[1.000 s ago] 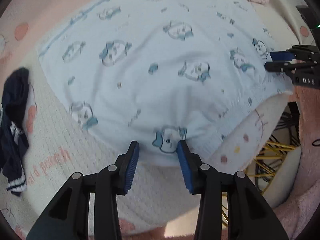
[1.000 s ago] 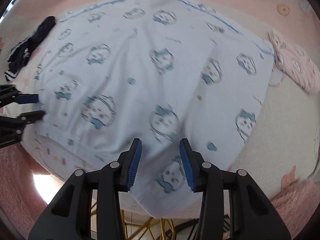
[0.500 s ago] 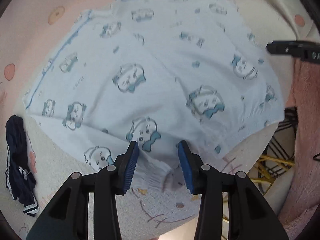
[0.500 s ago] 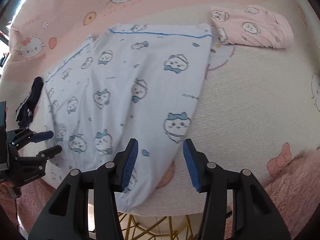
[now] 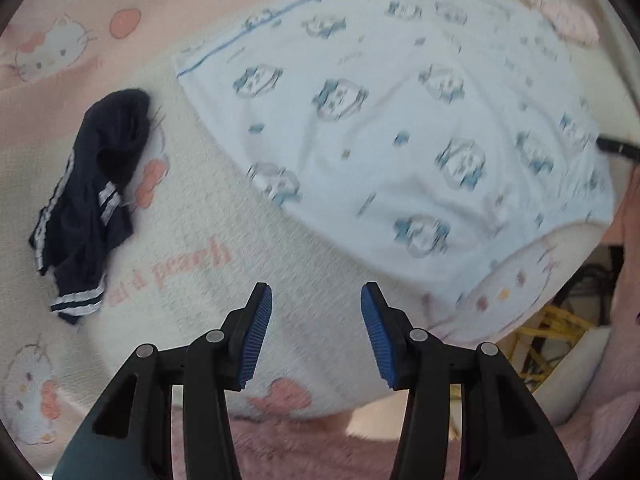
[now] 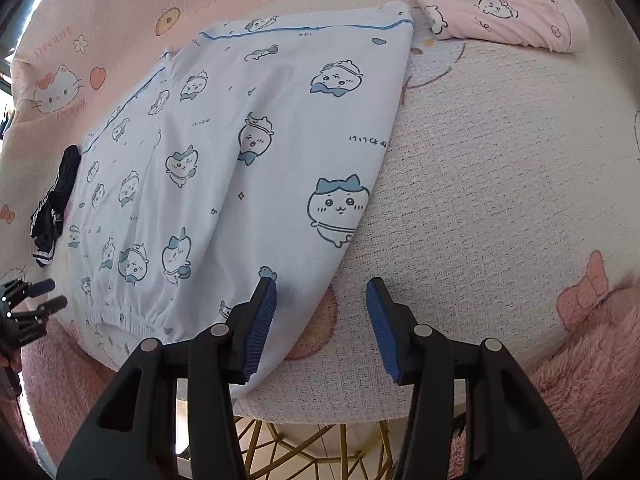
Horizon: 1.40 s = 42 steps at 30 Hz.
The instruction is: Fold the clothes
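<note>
One blue garment (image 6: 248,168), one pink (image 6: 500,12), one navy (image 5: 92,188) lying on surface (image 6: 500,184), left gripper (image 5: 316,336) jaws opening, empty, now off the hem, right gripper (image 6: 320,328) jaws parted, empty.

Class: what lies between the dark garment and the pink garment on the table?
The pale blue printed trousers, spread flat, lie between the dark garment at left and the folded pink garment at upper right; the right wrist view shows it.

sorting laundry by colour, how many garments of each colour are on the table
light blue with cartoon print: 1, the light blue pants, spread flat
pink with cartoon print: 1, the folded pink garment
dark navy with white stripes: 1, the navy garment, crumpled
total: 3
</note>
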Each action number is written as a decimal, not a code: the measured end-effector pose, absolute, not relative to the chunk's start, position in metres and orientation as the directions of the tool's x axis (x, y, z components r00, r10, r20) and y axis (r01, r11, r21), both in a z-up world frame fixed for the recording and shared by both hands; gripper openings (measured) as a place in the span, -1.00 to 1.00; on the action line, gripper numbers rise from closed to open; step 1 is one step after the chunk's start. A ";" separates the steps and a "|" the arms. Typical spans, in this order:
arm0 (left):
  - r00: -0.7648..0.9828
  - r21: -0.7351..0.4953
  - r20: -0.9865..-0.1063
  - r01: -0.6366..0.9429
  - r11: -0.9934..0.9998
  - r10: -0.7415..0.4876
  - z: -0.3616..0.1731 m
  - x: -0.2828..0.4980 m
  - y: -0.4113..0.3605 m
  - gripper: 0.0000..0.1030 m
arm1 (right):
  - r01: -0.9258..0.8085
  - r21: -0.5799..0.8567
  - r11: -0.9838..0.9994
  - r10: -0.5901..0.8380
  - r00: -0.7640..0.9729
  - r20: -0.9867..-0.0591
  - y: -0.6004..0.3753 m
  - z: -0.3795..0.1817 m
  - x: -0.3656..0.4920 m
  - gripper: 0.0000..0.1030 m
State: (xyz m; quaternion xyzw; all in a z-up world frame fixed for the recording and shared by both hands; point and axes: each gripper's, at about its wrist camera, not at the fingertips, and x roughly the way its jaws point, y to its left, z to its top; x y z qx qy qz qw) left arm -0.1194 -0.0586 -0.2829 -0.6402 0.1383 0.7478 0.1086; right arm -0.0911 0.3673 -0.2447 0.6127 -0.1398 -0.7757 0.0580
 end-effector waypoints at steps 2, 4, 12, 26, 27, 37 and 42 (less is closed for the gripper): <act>-0.154 -0.012 -0.986 -0.340 -0.940 0.068 -0.291 -0.128 -0.043 -0.06 | -0.081 0.291 -0.953 -0.263 -0.255 -0.930 0.367 -0.242 -0.089 -0.06; -0.050 0.076 -0.997 -0.394 -0.916 -0.061 -0.319 -0.126 -0.027 -0.06 | -0.092 0.289 -0.953 -0.259 -0.248 -0.933 0.369 -0.245 -0.090 -0.06; -0.267 0.088 -0.963 -0.452 -0.888 0.041 -0.262 -0.164 0.029 0.00 | 0.038 0.217 -0.976 -0.217 -0.339 -0.916 0.358 -0.220 -0.114 -0.06; -0.277 0.068 -0.952 -0.597 -0.799 0.126 -0.296 -0.199 0.156 0.00 | 0.066 0.012 -0.998 -0.030 -0.285 -0.958 0.393 -0.243 -0.117 -0.02; -0.299 0.065 -0.943 -0.599 -0.798 0.147 -0.293 -0.199 0.157 0.00 | 0.085 0.051 -0.995 -0.075 -0.316 -0.946 0.389 -0.236 -0.120 -0.02; -0.289 0.110 -0.953 -0.605 -0.789 0.089 -0.296 -0.223 0.164 0.00 | 0.289 -0.070 -0.955 0.000 -0.235 -0.972 0.349 -0.270 -0.160 0.30; -0.336 0.160 -0.938 -0.628 -0.762 0.080 -0.281 -0.214 0.165 0.00 | 0.181 -0.040 -0.983 -0.002 -0.223 -0.975 0.382 -0.264 -0.161 0.07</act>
